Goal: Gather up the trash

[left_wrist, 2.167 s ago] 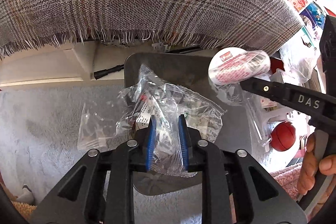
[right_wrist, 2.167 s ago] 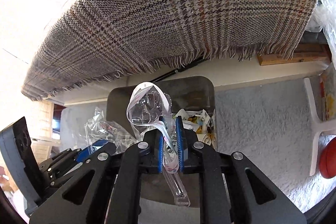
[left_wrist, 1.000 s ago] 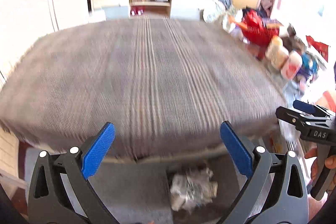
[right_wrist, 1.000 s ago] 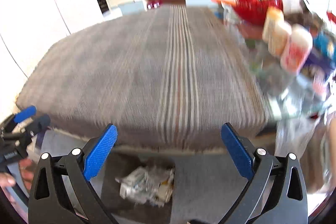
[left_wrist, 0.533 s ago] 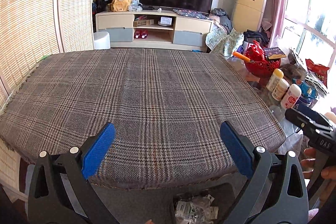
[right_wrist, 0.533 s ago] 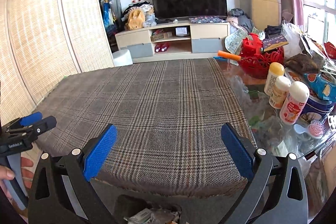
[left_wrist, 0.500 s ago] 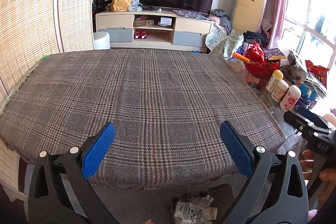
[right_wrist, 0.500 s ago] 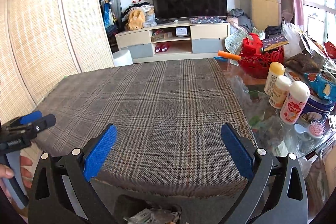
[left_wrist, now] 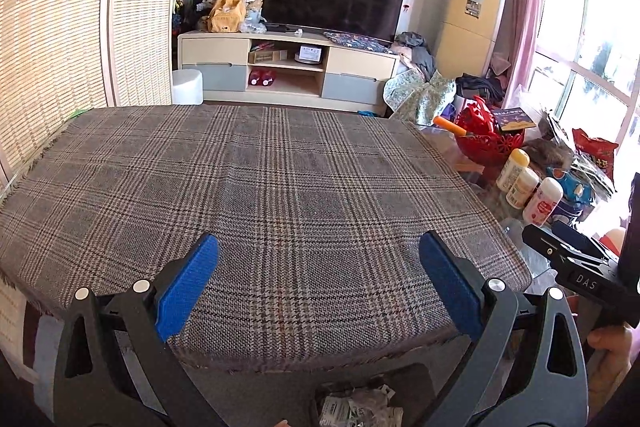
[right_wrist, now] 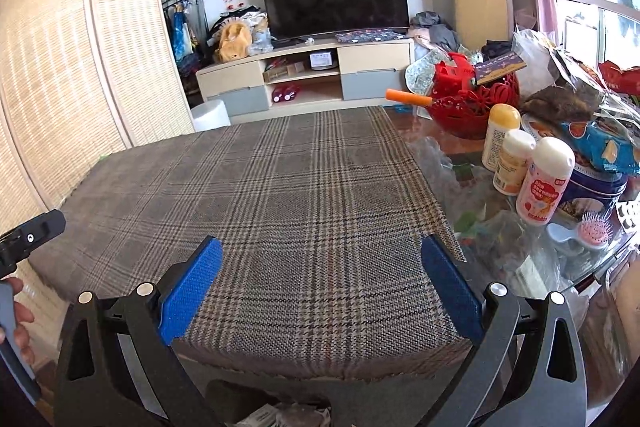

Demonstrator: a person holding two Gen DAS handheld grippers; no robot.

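My left gripper [left_wrist: 318, 281] is wide open and empty, held above the near edge of the plaid tablecloth [left_wrist: 256, 195]. My right gripper [right_wrist: 320, 281] is also wide open and empty over the same cloth [right_wrist: 288, 211]. Below the table edge, crumpled plastic trash [left_wrist: 356, 409] lies in a dark bin [left_wrist: 416, 379]; its top also shows in the right wrist view [right_wrist: 288, 415]. The right gripper shows at the right edge of the left wrist view [left_wrist: 576, 267].
On the glass table to the right stand white bottles [right_wrist: 544, 183], a red basket [right_wrist: 472, 99], a blue tin [right_wrist: 596, 187], a pink hairbrush [right_wrist: 596, 231] and snack bags [right_wrist: 600, 143]. A TV stand [left_wrist: 288, 67] and television stand behind. A woven screen [right_wrist: 60, 99] is at left.
Both grippers let go of the plastic trash over the bin, opened wide and rose above the table. In the last half second they barely moved.
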